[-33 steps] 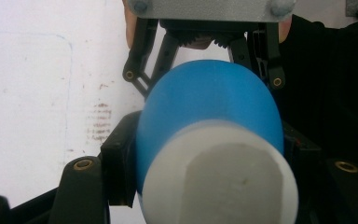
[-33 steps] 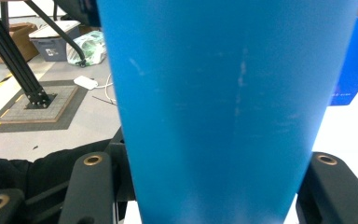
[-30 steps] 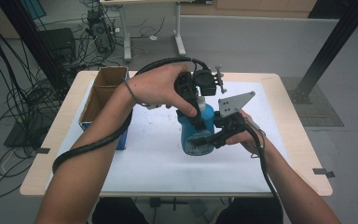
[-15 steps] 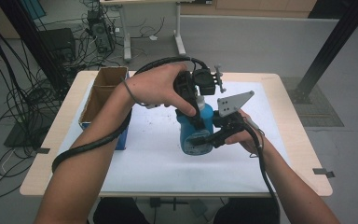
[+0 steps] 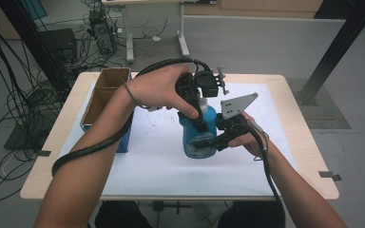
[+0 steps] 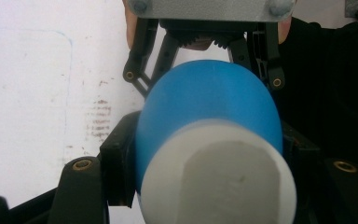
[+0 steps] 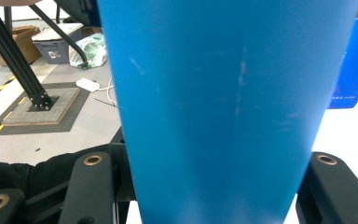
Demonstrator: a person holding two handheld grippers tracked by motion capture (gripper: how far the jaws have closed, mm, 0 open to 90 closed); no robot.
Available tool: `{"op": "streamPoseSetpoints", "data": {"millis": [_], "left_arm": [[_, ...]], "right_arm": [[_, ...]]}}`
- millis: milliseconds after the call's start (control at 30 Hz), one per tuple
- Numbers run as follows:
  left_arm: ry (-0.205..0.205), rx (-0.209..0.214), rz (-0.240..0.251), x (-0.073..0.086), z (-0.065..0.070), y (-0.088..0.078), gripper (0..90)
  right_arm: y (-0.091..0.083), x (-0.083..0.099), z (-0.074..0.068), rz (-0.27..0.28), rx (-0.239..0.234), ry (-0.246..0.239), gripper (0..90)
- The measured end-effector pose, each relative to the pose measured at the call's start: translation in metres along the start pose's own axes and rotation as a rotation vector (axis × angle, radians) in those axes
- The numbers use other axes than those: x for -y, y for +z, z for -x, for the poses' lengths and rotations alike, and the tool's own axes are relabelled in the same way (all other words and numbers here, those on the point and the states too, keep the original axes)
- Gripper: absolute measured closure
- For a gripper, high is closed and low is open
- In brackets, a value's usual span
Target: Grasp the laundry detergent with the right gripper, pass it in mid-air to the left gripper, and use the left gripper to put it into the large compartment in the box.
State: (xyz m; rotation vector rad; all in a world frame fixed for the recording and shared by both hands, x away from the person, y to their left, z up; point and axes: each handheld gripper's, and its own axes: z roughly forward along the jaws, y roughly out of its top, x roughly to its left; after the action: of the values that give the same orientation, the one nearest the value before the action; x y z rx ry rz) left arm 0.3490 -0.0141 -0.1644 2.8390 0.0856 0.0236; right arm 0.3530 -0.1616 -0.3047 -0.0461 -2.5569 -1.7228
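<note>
Nothing has moved since the earlier frames: both hands and the blue bottle [image 5: 198, 135] sit where they were. We see the bottle standing upright on the white mat [image 5: 152, 156], held from two directions. Our left gripper [image 5: 196, 110] comes down from above, its fingers pinching the bottle's upper part around the white cap [image 6: 216, 179]; in the left gripper view the cap and the blue shoulder sit squarely between the two black jaws. Our right gripper [image 5: 210, 141] comes in level from the side, its fingers clamped on the blue body [image 7: 214, 112], which in the right gripper view fills the gap between the jaws from pad to pad. So neither pair of fingers is spread or pressed together on nothing; each is closed on the bottle.

We judge the step in hand to be opening the bottle: the right gripper steadies the body while the left one has the cap. The cap looks seated, so the twist seems not yet done, though we cannot tell how tight it is. The next move calls for us to keep the right fingers firm on the body and turn the left wrist about the bottle's upright axis, without tipping the bottle.

Beyond the left fingers, a brown cardboard box [image 5: 105, 92] with a blue side stands well apart at the mat's far-left edge, and the wooden table [image 5: 304, 142] shows around the mat
</note>
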Motion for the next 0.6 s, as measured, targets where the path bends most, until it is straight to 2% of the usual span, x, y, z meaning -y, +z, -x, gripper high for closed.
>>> {"op": "streamPoseSetpoints", "data": {"millis": [600], "left_arm": [[0.003, -0.012, -0.007, -0.0033, 0.0005, -0.0019, 37.5]], "right_arm": [[-0.0024, -0.0015, 0.0007, 0.006, 0.003, -0.006, 43.8]]}}
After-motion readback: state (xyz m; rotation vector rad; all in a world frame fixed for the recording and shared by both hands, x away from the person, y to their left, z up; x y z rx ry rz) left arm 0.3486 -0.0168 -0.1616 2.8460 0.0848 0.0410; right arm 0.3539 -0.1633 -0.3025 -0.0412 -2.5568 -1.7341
